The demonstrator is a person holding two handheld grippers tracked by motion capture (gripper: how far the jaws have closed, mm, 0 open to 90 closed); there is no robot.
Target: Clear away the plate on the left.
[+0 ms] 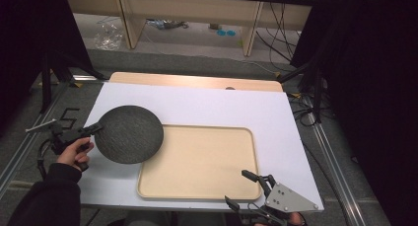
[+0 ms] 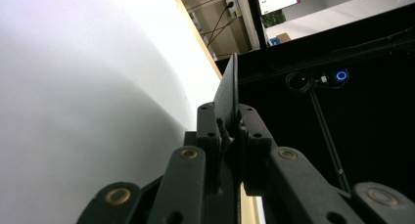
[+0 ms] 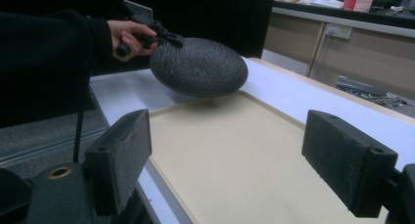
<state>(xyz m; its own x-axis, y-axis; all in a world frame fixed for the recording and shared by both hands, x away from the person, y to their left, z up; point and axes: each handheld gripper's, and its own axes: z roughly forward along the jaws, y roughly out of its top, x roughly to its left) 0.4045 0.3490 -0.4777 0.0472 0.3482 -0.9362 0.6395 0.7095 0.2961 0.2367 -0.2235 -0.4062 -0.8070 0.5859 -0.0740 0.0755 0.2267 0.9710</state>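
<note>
A dark grey round plate [image 1: 129, 133] hangs tilted above the white table, its right edge over the left rim of the beige tray [image 1: 202, 189]. My left gripper [image 1: 97, 127] is shut on the plate's left rim. In the left gripper view the plate [image 2: 228, 94] stands edge-on between the closed pads. In the right gripper view the plate [image 3: 199, 66] floats over the tray [image 3: 230, 155]. My right gripper [image 1: 241, 186] stands open at the tray's near right corner, its pads [image 3: 122, 153] wide apart with nothing between them.
The white sheet [image 1: 207, 105] covers a wooden table top whose far edge [image 1: 197, 81] shows. Metal rails run along both sides of the table. Cables lie on the floor at the right, and wooden furniture legs stand behind.
</note>
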